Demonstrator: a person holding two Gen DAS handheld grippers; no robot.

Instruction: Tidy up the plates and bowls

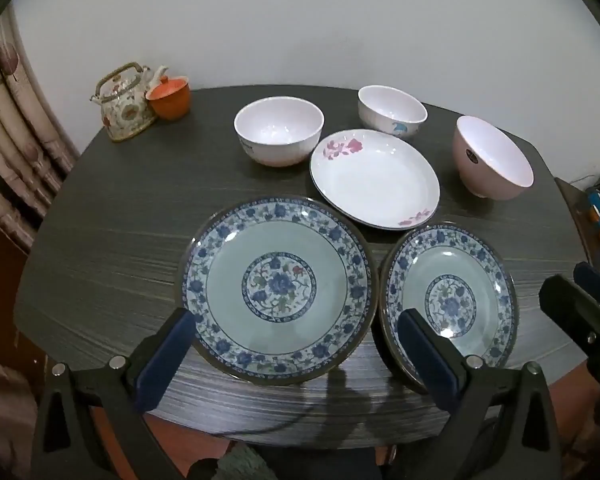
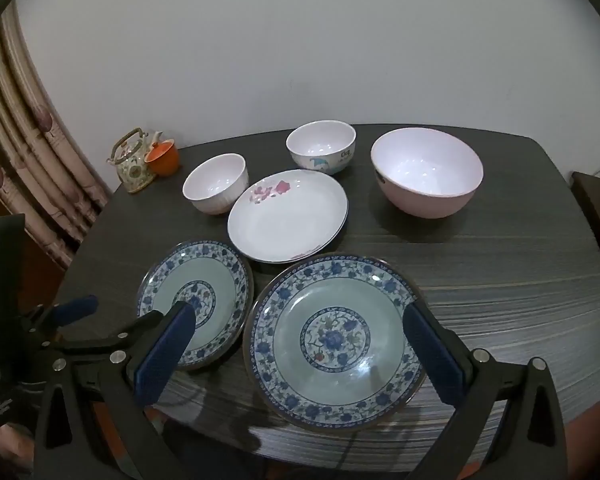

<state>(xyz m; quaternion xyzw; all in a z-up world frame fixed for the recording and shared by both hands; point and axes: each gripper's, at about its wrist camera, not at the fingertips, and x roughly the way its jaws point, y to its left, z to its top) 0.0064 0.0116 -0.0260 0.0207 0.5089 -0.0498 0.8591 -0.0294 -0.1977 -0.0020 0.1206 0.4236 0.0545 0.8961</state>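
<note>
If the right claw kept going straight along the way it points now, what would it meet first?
Most likely the near blue-patterned plate: the right claw hangs open and empty, tilted down, with that plate framed between its fingers. Nothing shows in between, though the fisheye view leaves depth uncertain. The other blue-patterned plate lies off to its left.

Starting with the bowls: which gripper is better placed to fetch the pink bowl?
Right. The pink bowl stands on the table's right side, nearer the open right gripper; the left gripper hangs over the left blue plate, farther away.
</note>
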